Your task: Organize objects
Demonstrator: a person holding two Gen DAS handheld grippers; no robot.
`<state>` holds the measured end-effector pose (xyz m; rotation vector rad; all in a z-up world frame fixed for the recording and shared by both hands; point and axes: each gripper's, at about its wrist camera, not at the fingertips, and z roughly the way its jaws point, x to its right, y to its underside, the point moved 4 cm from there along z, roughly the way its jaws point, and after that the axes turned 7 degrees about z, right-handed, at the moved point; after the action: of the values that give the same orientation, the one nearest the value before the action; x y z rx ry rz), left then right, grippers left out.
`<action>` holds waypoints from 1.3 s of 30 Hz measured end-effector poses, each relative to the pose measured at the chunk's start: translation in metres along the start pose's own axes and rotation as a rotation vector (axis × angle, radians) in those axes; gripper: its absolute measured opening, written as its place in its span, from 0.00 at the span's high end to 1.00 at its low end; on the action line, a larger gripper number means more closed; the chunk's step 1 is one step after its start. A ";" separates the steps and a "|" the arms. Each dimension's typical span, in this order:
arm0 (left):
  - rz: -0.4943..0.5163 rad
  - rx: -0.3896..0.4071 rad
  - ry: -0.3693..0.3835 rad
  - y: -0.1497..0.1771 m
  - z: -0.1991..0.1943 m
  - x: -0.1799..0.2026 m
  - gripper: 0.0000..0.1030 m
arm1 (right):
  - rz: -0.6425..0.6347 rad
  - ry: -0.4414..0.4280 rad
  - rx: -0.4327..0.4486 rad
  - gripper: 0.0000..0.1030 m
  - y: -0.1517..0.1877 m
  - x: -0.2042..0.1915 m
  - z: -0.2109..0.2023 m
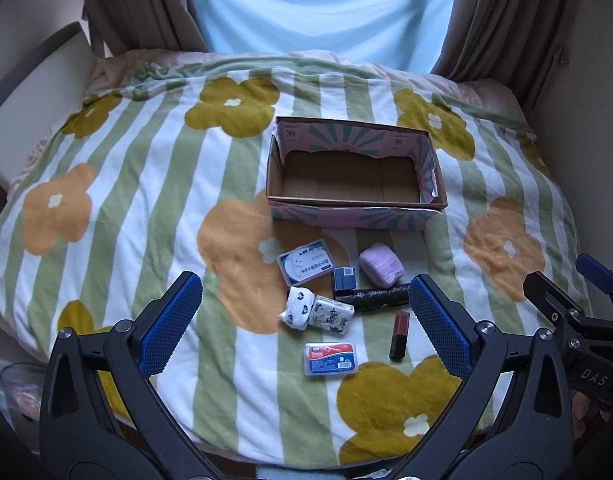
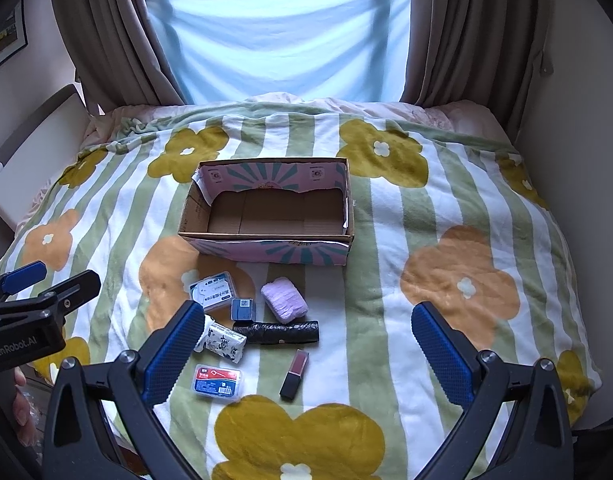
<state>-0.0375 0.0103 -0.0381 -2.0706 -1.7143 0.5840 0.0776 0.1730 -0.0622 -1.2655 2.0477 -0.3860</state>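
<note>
Fleece, striped green and white with big ochre and orange flowers, is covering the bed: this blanket (image 2: 446,208) is carrying everything we are seeing. On it, at about twelve o'clock from the small items, an open cardboard box (image 2: 266,248) with pink-and-teal printed walls is sitting upright, nothing inside it.

We are holding the left gripper (image 1: 306,320) above the near edge of the blanket, its blue-padded fingers (image 1: 170,320) spread wide and gripping nothing. The right gripper (image 2: 306,344) is hanging likewise, fingers fully apart and empty.

Just at six o'clock from the box the small things are lying clustered. A black roll (image 2: 276,333) is lying crosswise, with a lilac wrapped bundle (image 2: 284,299) at its twelve o'clock and a small blue box (image 2: 242,309) just beside that at nine. A clear case with a white-and-blue label (image 2: 212,290) is lying at ten o'clock from the roll. A patterned tissue pack (image 2: 224,343) is touching a white sock-like bundle (image 1: 296,307). A red-and-blue floss case (image 2: 218,384) is lying nearest us, and a lipstick (image 2: 295,374) at its three o'clock.
</note>
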 end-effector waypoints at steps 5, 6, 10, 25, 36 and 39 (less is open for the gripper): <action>0.004 -0.003 -0.001 0.004 -0.002 0.002 0.01 | 0.013 -0.006 0.002 0.00 0.003 -0.001 -0.001; 0.004 -0.005 -0.002 0.005 -0.003 0.003 0.01 | 0.016 -0.008 0.003 0.00 0.004 -0.001 -0.002; 0.000 -0.008 -0.001 0.011 -0.004 -0.002 0.01 | 0.031 -0.013 0.006 0.00 0.007 0.001 -0.003; -0.011 -0.094 0.014 0.039 0.035 -0.020 0.01 | 0.103 0.004 -0.029 0.00 0.036 0.013 0.023; 0.058 -0.212 0.052 0.067 0.126 -0.021 0.03 | 0.079 0.013 -0.152 0.05 0.077 0.001 0.093; 0.084 -0.243 0.050 0.077 0.159 -0.025 0.06 | 0.084 0.019 -0.184 0.11 0.090 -0.002 0.121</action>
<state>-0.0653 -0.0232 -0.2111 -2.3116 -1.7511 0.3593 0.1019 0.2300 -0.1995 -1.2809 2.1852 -0.1749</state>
